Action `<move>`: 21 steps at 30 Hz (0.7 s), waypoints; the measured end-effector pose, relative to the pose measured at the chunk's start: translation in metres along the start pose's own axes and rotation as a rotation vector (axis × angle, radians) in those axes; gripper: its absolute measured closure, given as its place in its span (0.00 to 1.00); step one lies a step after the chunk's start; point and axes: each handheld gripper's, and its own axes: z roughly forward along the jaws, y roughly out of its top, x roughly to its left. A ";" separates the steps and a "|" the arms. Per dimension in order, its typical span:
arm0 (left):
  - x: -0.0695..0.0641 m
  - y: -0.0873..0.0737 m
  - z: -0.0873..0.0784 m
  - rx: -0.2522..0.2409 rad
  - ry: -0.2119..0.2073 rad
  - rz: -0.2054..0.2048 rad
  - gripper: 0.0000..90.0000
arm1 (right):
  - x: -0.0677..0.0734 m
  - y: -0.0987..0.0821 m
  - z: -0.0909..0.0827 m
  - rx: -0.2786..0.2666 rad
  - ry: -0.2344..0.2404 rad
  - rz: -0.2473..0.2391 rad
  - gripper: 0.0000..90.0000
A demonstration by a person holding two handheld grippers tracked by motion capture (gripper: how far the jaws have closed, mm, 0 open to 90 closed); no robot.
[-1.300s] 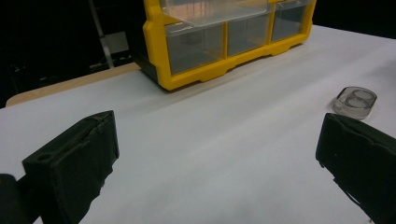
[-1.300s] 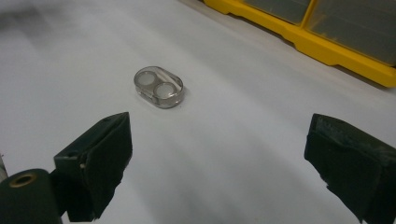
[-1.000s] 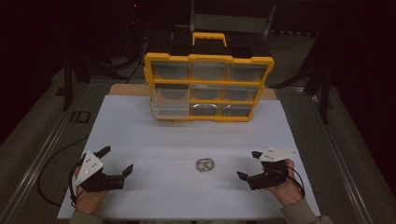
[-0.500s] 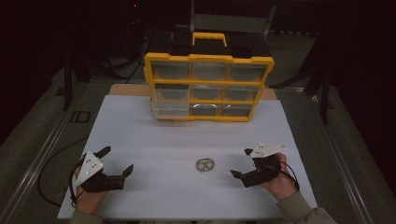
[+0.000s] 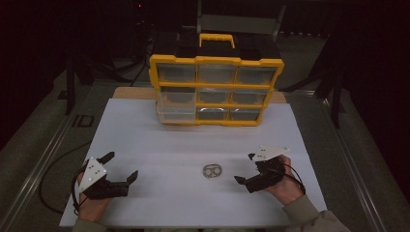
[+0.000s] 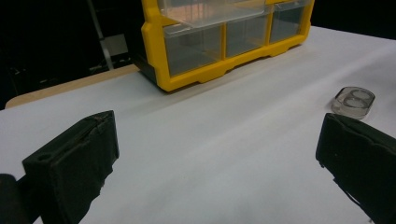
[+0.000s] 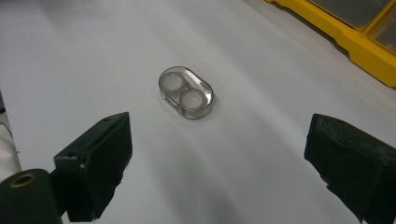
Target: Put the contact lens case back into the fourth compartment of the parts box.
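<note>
Right tongs: jaws spread wide, empty, held low over the white worktop and aimed at the clear oval two-well case. The case lies flat on the worktop near the front edge, just left of these tongs and untouched; in the right gripper view it sits ahead of the jaws. Left tongs: jaws likewise spread, empty, well apart from the case. Yellow drawer organiser stands upright at the far side.
</note>
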 end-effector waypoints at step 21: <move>-0.001 -0.001 0.000 0.001 -0.006 0.000 0.00 | 0.004 0.014 0.021 0.058 0.053 -0.048 0.08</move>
